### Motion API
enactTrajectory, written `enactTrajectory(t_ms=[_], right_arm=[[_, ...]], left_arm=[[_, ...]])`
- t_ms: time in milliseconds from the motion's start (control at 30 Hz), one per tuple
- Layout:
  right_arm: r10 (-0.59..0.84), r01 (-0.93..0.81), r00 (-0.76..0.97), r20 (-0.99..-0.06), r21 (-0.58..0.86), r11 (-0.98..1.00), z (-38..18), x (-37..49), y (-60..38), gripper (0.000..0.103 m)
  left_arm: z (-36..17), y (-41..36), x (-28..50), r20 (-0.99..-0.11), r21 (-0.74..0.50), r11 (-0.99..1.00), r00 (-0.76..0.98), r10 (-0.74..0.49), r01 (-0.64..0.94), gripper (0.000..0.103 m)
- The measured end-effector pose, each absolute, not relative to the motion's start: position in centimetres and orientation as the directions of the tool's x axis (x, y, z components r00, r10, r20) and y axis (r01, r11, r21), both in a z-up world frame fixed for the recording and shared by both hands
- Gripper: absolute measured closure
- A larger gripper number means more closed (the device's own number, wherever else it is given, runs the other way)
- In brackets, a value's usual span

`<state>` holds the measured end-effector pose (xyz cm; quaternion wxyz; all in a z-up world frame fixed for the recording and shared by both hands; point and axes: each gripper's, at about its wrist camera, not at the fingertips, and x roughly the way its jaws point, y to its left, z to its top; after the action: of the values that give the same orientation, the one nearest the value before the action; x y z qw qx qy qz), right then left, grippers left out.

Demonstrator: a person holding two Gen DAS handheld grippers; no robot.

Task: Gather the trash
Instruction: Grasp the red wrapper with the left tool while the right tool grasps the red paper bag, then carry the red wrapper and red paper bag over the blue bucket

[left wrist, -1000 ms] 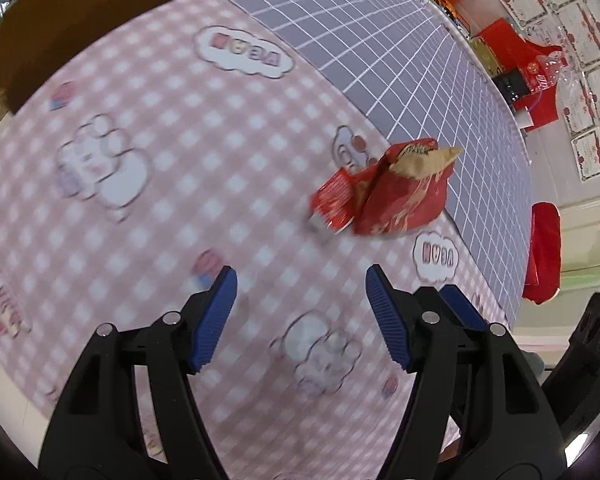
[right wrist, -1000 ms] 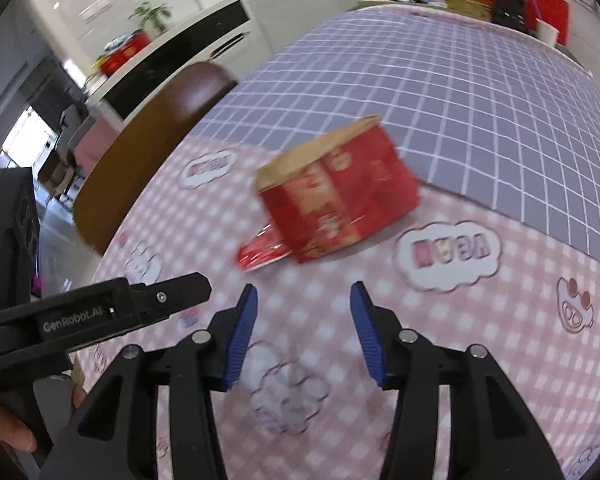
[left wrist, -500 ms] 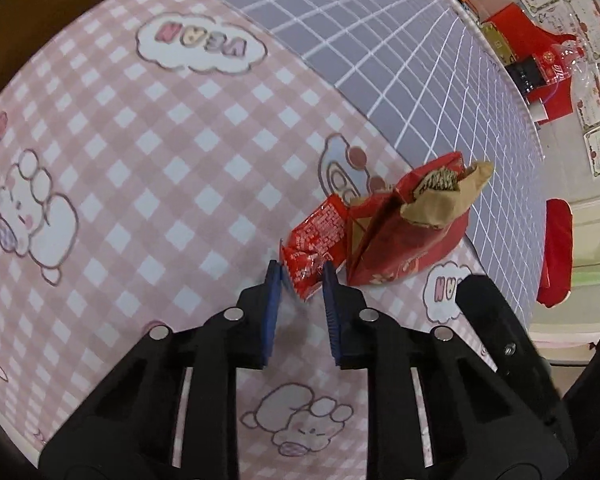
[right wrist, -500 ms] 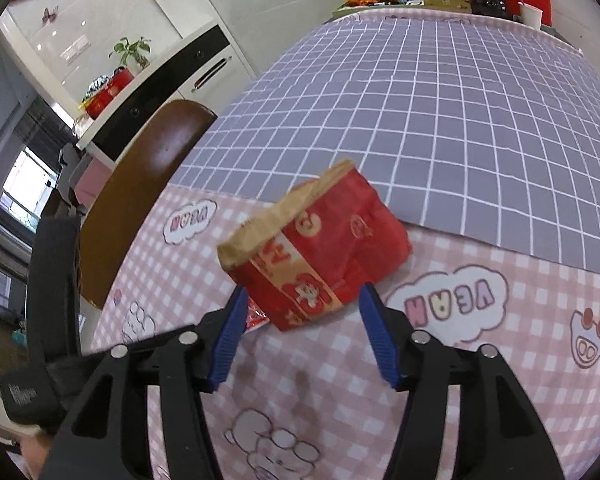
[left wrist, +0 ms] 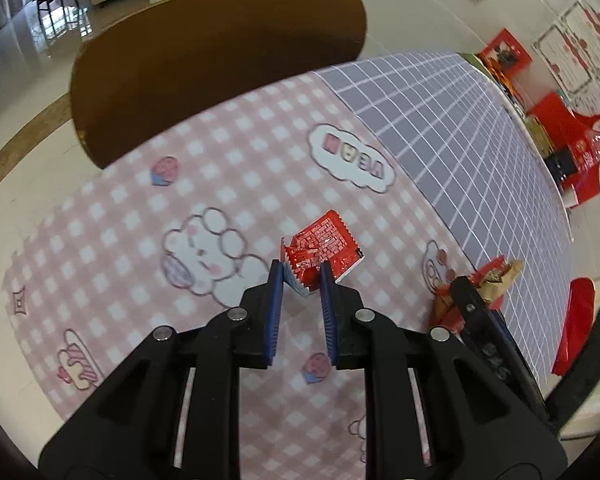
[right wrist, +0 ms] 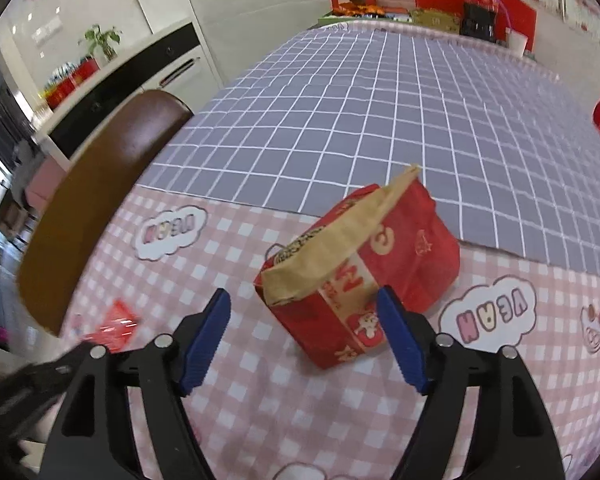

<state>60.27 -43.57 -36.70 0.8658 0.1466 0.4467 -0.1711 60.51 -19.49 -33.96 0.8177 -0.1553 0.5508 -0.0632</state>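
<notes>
Left gripper, tilted down over the pink checked tablecloth, pinches the near edge of a red snack wrapper, which projects toward 12 o'clock. Right gripper, jaws wide apart, straddles the near end of a red paper bag printed "N". Cloud motifs read "VEAN". Only the right view shows the bag's brown folded top.
</notes>
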Motion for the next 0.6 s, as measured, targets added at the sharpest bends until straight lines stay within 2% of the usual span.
enactTrajectory(t_ms=[133, 267, 433, 500, 600], right_arm=[[-0.249, 0.471, 0.503, -0.828, 0.02, 0.882, -38.0, 61.1, -44.3, 0.027], [-0.244, 0.481, 0.504, -0.829, 0.035, 0.876, -38.6, 61.0, -45.8, 0.029], [-0.191, 0.443, 0.536, -0.822, 0.081, 0.893, -37.3, 59.6, -46.5, 0.049], [-0.171, 0.413, 0.549, -0.818, 0.088, 0.906, -36.6, 59.2, -45.9, 0.061], [-0.113, 0.353, 0.577, -0.809, 0.122, 0.928, -35.2, 58.2, -44.4, 0.073]], left_arm=[[-34.2, -18.8, 60.1, -0.878, -0.341, 0.936, 0.383, -0.286, -0.083, 0.085], [-34.0, -18.7, 59.4, -0.869, -0.364, 0.928, 0.386, -0.309, -0.075, 0.085], [-33.2, -18.2, 58.5, -0.856, -0.386, 0.92, 0.396, -0.33, -0.066, 0.085], [-32.7, -17.7, 58.0, -0.848, -0.398, 0.915, 0.406, -0.339, -0.067, 0.085], [-31.9, -16.6, 57.2, -0.839, -0.409, 0.909, 0.424, -0.342, -0.076, 0.085]])
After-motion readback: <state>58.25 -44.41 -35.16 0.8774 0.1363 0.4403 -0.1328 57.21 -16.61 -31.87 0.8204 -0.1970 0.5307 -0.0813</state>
